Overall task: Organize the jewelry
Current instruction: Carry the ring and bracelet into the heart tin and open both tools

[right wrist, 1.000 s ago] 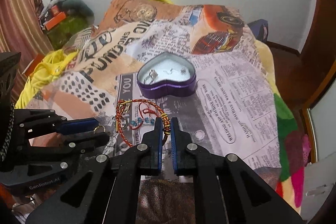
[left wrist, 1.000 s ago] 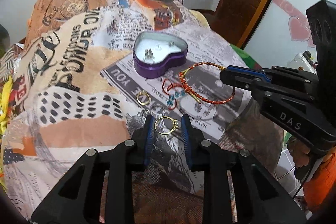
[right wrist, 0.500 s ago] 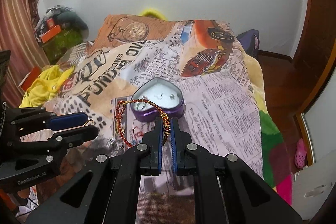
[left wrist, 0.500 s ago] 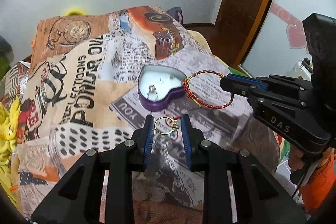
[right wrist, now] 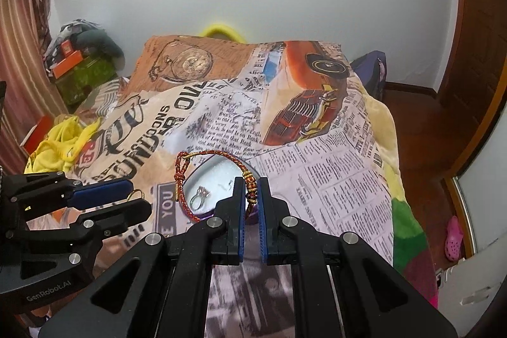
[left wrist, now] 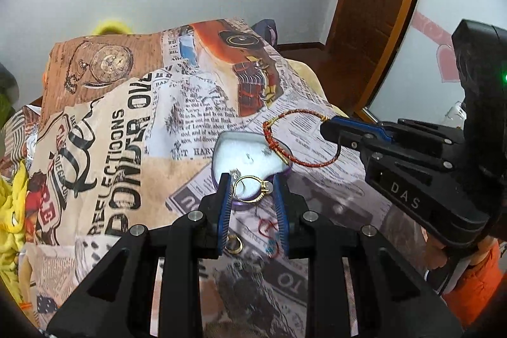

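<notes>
Heart-shaped tin (right wrist: 218, 176) holding silver ring (right wrist: 199, 195), left fingers (left wrist: 225, 195) clamping gold ring (left wrist: 252, 189), right fingers (right wrist: 264, 201) clamping bracelet (right wrist: 202, 176)

Both grippers have risen off the blanket (right wrist: 332, 179) over the last second. The left gripper (left wrist: 252, 189) carried its gold ring (left wrist: 250, 187) up and forward, so the ring now sits before the heart tin (left wrist: 247, 154) at mid-frame instead of low over the cloth. The right gripper (right wrist: 252, 192) lifted the red bracelet (right wrist: 196, 176) clear of the blanket; it now hangs across the tin. A second ring (left wrist: 234, 244) and red cord (left wrist: 269, 230), formerly above the left fingertips, now lie between the fingers, lower in frame.
</notes>
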`<state>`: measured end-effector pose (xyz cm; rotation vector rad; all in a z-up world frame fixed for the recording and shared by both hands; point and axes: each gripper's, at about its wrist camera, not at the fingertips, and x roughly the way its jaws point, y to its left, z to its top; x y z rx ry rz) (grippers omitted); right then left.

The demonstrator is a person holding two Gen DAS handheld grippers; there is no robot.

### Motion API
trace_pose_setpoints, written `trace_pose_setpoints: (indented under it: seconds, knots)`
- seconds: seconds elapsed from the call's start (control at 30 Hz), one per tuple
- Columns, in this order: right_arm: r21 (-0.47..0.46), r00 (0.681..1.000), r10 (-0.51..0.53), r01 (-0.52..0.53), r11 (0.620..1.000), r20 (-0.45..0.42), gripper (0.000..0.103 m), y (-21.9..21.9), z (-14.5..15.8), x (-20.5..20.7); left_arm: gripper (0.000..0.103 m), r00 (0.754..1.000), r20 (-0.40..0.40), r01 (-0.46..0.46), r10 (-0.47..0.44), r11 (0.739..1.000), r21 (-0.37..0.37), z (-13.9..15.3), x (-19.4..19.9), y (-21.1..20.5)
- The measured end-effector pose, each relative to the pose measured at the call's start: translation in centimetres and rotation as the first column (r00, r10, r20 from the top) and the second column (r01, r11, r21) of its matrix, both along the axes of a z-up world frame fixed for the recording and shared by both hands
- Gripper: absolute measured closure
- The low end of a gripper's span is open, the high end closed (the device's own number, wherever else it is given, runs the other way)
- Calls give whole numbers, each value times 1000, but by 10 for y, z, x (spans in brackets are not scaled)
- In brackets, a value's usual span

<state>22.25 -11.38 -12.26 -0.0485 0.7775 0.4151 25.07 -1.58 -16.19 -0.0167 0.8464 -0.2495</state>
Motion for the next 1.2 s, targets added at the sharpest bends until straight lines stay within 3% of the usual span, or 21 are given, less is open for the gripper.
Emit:
trace_pose_setpoints:
  seconds: [0.37, 0.77, 1.2]
  knots:
    - [-28, 999, -7, 6, 1000, -45, 97, 10, -21, 30, 78, 999, -6, -32, 32, 999, -15, -10, 38, 12]
    - [-54, 992, 43, -49, 997, -115, 97, 23, -42, 50, 78, 997, -70, -30, 29, 999, -15, -42, 78, 11]
    - [-29, 988, 55, -60, 998, -146, 97, 18, -43, 49, 78, 994, -106, 11, -10, 1000, 6, -55, 88, -1]
